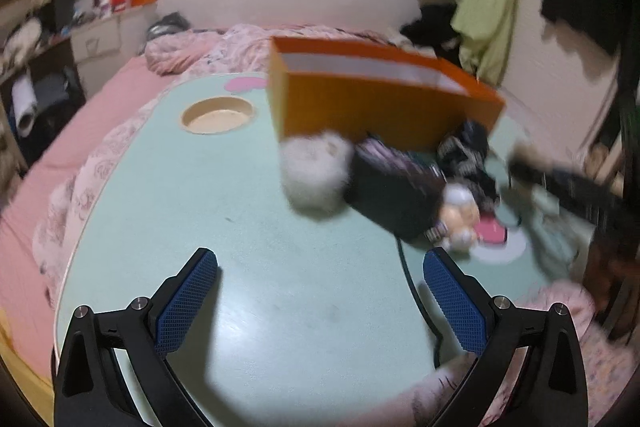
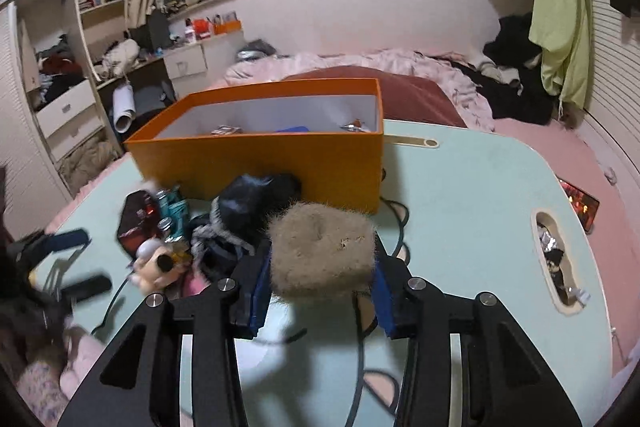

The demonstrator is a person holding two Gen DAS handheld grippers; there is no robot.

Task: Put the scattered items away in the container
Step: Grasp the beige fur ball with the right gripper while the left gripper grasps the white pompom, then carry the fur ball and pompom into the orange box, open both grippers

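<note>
On the far left of the right wrist view, the left gripper [image 2: 72,259] is seen as a dark blur low over the pale green desk [image 2: 460,187]. In its own view its fingers [image 1: 188,303] are spread wide with nothing between them, only bare desk ahead.

Next to the right, a pile of scattered items is gathered against the front wall of the box: a dark red pouch [image 2: 138,219], small bottles [image 2: 172,211], a little plush toy [image 2: 158,263] and a bundle of dark cloth [image 2: 244,211]. A thin black cable [image 2: 396,227] is laid across the desk beneath them.

In the middle, a fluffy beige ball [image 2: 322,251] is clamped between the blue pads of the right gripper [image 2: 320,285], one pad pressed into each side. It appears to be raised a little off the desk, though the underside is hidden.

The orange box [image 2: 256,155] stands directly ahead of the held ball, just beyond it, with its long axis running left to right across the view. A few small things are already seen inside. The open top lies above and forward of the fingers, so a lift over the near wall is judged to be needed before release. The right hand is clearly the better placed for the box; the left is nearer the remaining pile.

At the right, a cut-out slot [image 2: 560,259] in the desk is partly filled with clutter.
</note>
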